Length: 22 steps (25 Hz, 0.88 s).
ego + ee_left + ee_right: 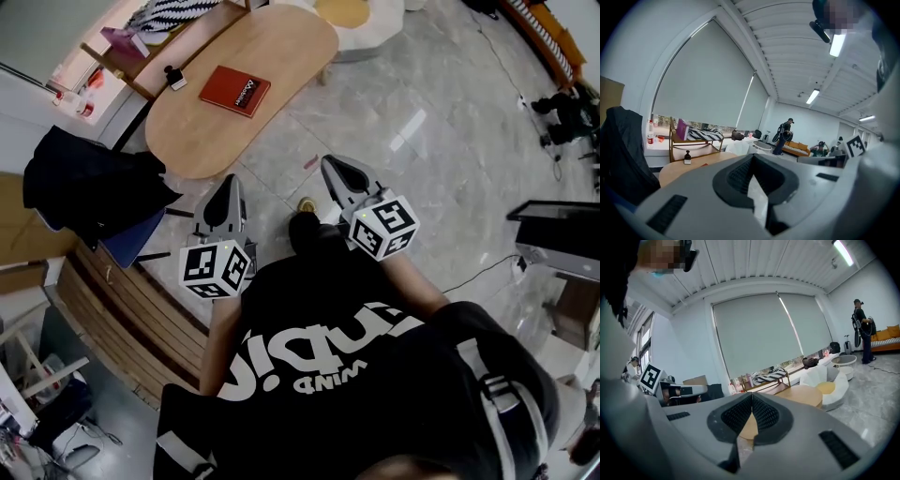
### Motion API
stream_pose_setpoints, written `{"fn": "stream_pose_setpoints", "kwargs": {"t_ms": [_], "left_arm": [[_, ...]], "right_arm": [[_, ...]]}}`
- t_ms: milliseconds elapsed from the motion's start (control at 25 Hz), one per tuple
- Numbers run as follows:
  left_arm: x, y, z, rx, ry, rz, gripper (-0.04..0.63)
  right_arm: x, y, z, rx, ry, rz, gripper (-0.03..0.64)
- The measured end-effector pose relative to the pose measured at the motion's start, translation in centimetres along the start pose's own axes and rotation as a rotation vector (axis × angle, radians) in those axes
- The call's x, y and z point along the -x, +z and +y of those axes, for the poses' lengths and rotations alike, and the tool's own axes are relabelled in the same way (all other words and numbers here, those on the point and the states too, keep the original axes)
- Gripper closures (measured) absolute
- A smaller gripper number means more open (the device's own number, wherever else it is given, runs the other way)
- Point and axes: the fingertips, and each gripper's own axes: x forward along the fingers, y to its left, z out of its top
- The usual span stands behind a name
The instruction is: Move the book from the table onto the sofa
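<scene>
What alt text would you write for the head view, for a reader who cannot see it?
Seen from above, a person in a black T-shirt holds the left gripper and right gripper, both shut and empty, over a marble floor. Ahead, a red book lies on an oval wooden table near a small dark bottle.

Left claw [229, 182] shut with nothing between its jaws, right claw [334, 166] likewise shut and empty, both held side by side ahead of the chest, tips tilted slightly down
</scene>
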Motion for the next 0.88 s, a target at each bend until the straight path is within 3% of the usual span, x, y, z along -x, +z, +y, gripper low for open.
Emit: {"fn": "stream_pose_setpoints", "kwargs": {"t_ms": [520,880], "left_arm": [[-8.3,3.1,0.9,0.015,0.098,-0.028,0.586],[-9.8,4.3,1.7,-0.024,0.161,-0.054,0.586]], "right_arm": [[-6.8,4.1,-6.5,0.008,0.112,0.021,0.615],[-9.9,4.4,-8.0,0.020,0.168,0.036,0.615]]}}
